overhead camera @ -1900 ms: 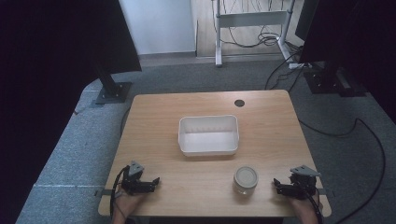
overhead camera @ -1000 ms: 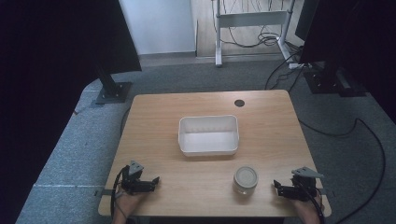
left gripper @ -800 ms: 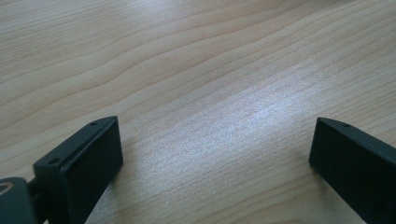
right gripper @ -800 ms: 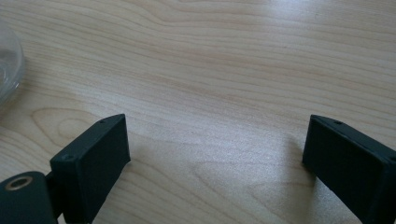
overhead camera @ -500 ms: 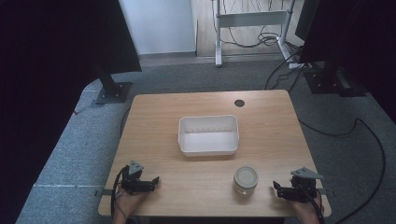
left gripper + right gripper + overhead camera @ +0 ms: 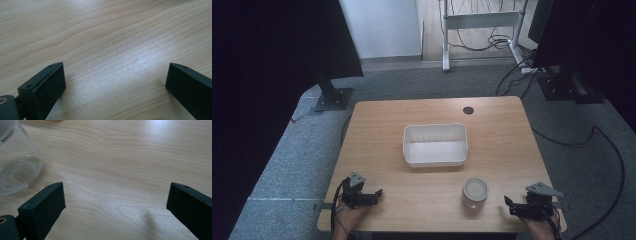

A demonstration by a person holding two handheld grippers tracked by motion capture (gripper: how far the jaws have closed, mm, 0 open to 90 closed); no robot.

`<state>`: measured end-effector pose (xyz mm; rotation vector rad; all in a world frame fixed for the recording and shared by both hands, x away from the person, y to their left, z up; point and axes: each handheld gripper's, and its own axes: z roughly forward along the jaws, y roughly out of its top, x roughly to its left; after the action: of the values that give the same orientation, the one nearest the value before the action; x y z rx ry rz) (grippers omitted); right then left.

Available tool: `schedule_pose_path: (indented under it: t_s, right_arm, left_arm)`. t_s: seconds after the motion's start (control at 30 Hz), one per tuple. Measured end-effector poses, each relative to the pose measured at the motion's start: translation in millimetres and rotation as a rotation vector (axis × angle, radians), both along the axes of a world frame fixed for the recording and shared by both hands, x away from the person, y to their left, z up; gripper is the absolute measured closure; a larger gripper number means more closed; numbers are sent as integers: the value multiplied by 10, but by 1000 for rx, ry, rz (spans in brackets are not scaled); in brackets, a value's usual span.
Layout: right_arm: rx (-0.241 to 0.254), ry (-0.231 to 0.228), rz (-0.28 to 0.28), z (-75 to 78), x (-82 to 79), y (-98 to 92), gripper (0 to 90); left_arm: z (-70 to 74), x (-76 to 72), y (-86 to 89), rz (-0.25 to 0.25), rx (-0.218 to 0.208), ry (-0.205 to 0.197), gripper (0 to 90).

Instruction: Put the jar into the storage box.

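Observation:
A white rectangular tub [image 6: 435,145] sits in the middle of the wooden table [image 6: 377,130]. A clear glass jar [image 6: 475,192] with a pale lid stands near the front edge, right of centre; its rounded wall [image 6: 17,165] shows at the upper left of the right gripper view. My left gripper [image 6: 376,195] lies at the front left corner, jaws wide apart over bare wood [image 6: 112,75]. At the front right corner my right gripper [image 6: 508,206] rests open too, a short way right of the jar and apart from it, holding nothing.
A small dark round hole [image 6: 468,110] marks the far side of the table. Beyond the table stand black monitor stands [image 6: 332,95], a white frame [image 6: 477,20] and loose cables [image 6: 602,145] on grey carpet.

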<state>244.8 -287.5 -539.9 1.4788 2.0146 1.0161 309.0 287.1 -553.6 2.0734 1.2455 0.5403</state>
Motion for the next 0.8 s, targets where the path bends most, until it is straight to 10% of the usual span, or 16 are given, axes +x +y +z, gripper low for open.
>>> schedule_pose_path:
  t_s: [0.8]
  right_arm:
    - [19, -71, 79, 259, -181, 185, 16]
  left_arm:
    - [0, -1, -1, 6, 0, 0, 23]
